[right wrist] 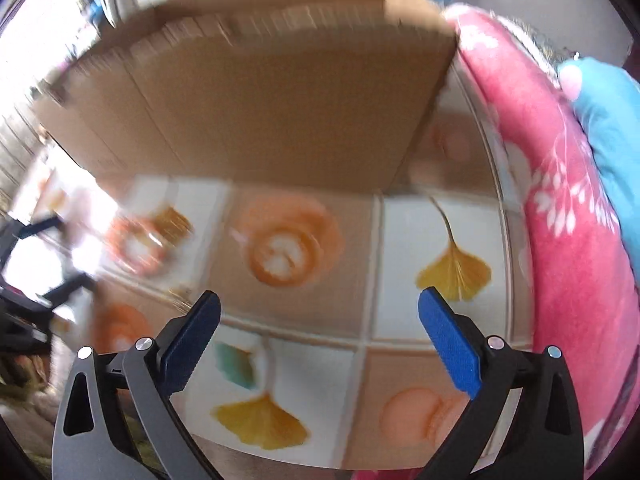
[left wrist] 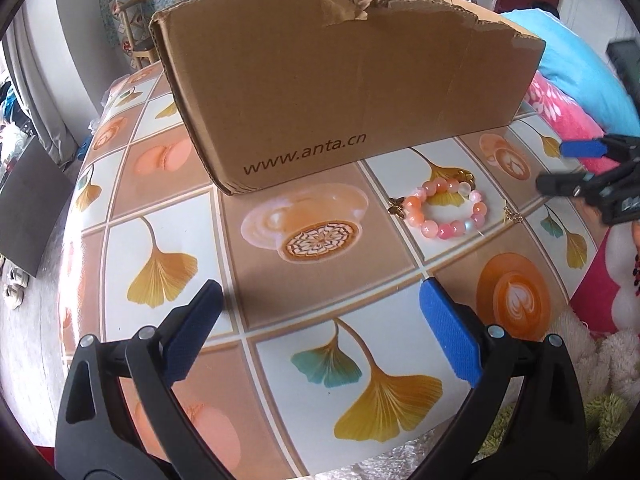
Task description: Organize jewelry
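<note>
A bracelet (left wrist: 446,209) of pink and orange beads with small gold butterfly charms lies on the patterned tablecloth (left wrist: 280,304), just in front of a brown cardboard box (left wrist: 344,92). My left gripper (left wrist: 320,300) hovers open over the cloth, nearer than the bracelet and to its left, nothing between its blue pads. My right gripper (right wrist: 319,312) is also wide open and empty; its view is blurred, with the bracelet (right wrist: 136,248) smeared at the left and the box (right wrist: 256,112) ahead. The right gripper (left wrist: 560,168) shows at the left view's right edge, right of the bracelet.
A pink flowered blanket (right wrist: 568,240) and a light blue cloth (right wrist: 612,132) lie along the table's right side. A wooden chair (left wrist: 136,28) stands behind the box. A dark panel (left wrist: 28,204) sits off the table's left edge, with shoes on the floor.
</note>
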Demonstrator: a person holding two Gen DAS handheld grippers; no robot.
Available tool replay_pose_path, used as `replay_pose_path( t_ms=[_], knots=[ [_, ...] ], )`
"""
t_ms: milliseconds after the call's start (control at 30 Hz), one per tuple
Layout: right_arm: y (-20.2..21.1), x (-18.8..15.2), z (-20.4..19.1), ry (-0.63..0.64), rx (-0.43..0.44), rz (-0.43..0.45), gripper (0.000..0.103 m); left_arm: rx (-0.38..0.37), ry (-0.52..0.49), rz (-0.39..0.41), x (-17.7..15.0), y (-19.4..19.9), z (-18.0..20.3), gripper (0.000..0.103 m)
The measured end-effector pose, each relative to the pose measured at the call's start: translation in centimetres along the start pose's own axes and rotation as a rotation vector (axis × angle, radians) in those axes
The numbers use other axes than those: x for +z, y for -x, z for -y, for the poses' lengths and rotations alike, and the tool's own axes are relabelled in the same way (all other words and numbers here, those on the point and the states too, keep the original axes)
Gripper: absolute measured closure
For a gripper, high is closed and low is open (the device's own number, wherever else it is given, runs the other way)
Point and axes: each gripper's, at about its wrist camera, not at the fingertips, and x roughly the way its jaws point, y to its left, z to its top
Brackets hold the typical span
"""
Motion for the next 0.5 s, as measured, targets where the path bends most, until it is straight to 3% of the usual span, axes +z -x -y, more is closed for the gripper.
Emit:
replay_pose_path(
  t_ms=[67,167,300,433,500],
  knots=[
    [0.4,0.4,-0.8,0.016,0.029,0.024,0.006,0.001,0.001,0.003,-0.1,0.0,0.1,0.008],
    [0.4,1.0,-2.1,0.022,0.135,0.027,0.015,0.003,0.005,0.005,-0.2,0.1,0.1,0.008],
    [-0.5,1.1,-3.1,0.001,0.277,-0.034,0.036,0.002,0.003,0.010,-0.2,0.1,0.1,0.008],
    [-1.3,1.1,-4.3,0.010,0.309,-0.067,0.055,-0.004,-0.006,0.013,-0.3,0.1,0.1,0.008],
    [-1.5,1.3,-4.7,0.018,0.308,-0.076,0.059,-0.007,-0.011,0.016,-0.4,0.1,0.0,0.008]
  ],
)
